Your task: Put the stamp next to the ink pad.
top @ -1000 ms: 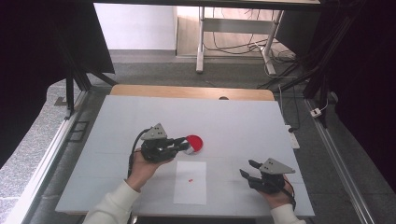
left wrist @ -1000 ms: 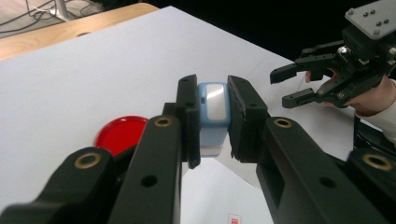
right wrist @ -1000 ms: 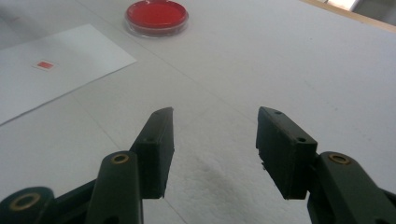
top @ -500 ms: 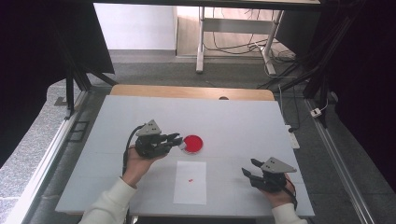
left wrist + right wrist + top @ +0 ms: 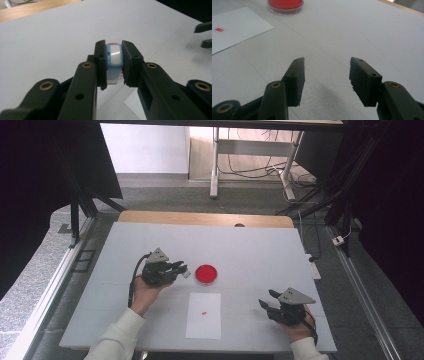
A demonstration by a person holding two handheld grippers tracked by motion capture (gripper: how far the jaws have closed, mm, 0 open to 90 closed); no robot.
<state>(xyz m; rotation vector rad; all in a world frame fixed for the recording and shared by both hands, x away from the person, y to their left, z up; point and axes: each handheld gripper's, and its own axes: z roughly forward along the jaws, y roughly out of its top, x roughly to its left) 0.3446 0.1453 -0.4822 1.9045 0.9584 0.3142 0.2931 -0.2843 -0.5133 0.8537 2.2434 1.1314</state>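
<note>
While the white table (image 5: 260, 245) took up most of the high view, its wooden far edge (image 5: 200, 218) ran along the back and a white sheet of paper (image 5: 204, 317) lay near the person's side, between the two hands. On that sheet sat a small red mark (image 5: 204, 312). Just beyond the sheet's far edge stood a round red dish (image 5: 206, 274) with a clear rim, resting flat on the table.

To the left of the dish, the left gripper (image 5: 181, 268) hovered just beside it, its tips pointing toward the dish. Its jaws were clamped on a small pale-blue block (image 5: 113, 60) with a glossy white face, squeezed upright between the two pads, as the left gripper view showed; a sliver of red showed behind the block. At the near right corner, the right gripper (image 5: 267, 301) sat low by the table with its jaws standing apart and nothing between them, well clear of dish and sheet.

Judging from this, the step in hand was carrying the blue block near the dish. What it was bound for could not be told. The next move would call for keeping the grip firm and the block upright, and for clearing the dish's rim.
</note>
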